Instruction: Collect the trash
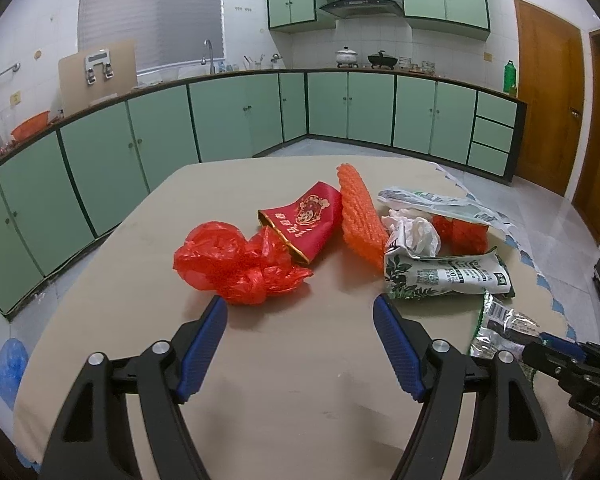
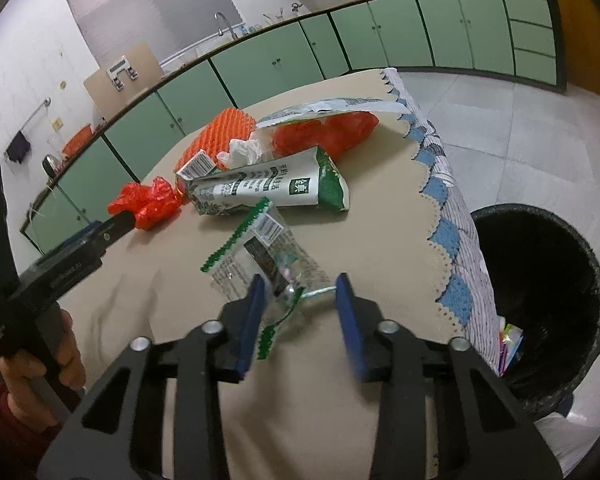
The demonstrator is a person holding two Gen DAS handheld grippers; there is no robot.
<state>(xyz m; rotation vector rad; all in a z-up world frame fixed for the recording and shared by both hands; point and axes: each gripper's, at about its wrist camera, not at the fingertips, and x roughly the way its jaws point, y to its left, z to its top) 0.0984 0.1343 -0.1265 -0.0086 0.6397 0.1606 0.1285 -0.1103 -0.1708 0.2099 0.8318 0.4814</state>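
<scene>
My right claw point(image 2: 300, 292) hangs over the near right part of the table point(image 2: 148, 304), its blue pads set around the near end of a clear wrapper with green serrated edges point(image 2: 260, 256). The left pad lies against the film; the right pad stands clear of it with a gap showing, so the pads straddle the wrapper without pinching it. My left claw point(image 1: 300, 312) is spread wide over bare tabletop with nothing between its pads, just near of a crumpled red plastic bag point(image 1: 236, 264).

The rest of the trash lies farther along the table: a red printed pouch point(image 1: 308, 220) touching the red bag, an orange foam net point(image 1: 358, 216) to its right, a flattened green and white carton point(image 1: 448, 276) with white crumpled paper point(image 1: 414, 232) above it, and more red plastic under a torn white packet point(image 1: 432, 200) at the far right. A black lined bin point(image 2: 540, 304) stands on the floor just beyond the table's scalloped blue and white cloth edge point(image 2: 452, 240), to my right.
</scene>
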